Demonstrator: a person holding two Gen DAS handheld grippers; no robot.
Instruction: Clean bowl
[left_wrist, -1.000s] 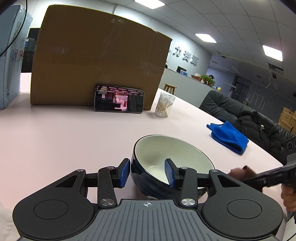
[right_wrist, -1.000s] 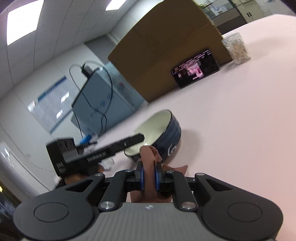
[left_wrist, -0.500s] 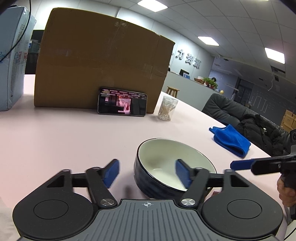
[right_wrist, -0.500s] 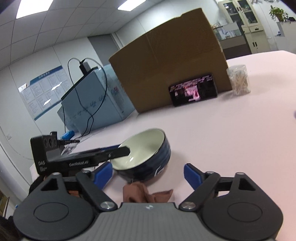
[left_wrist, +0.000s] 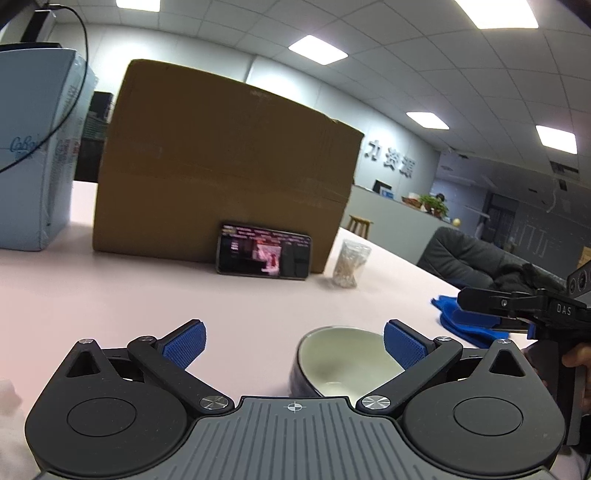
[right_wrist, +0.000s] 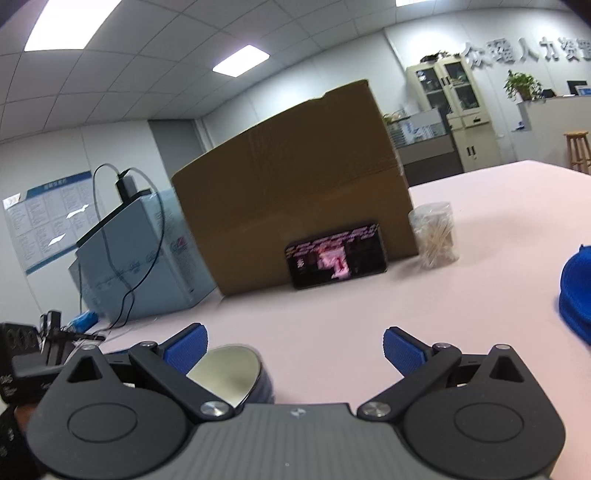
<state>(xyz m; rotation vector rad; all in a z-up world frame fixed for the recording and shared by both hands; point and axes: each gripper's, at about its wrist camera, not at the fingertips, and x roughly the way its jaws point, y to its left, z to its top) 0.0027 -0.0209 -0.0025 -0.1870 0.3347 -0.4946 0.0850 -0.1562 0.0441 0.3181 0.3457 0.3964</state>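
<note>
Left tongs (left_wrist: 293, 341) wide apart, empty; right tongs (right_wrist: 293, 345) likewise. Dark-blue ceramic bowl with white inside (left_wrist: 341, 360) sits on pink surface (left_wrist: 147, 295), 5 o'clock from propped phone (left_wrist: 264, 254). Wiping seems finished or paused; blue cloth (left_wrist: 469, 319) at 3 o'clock; next: regrip bowl rim.

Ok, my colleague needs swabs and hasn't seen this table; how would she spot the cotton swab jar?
Find the big cardboard box on the pink table. A phone leans against its front; right of that stands the cotton swab jar, the only clear container there.
</note>
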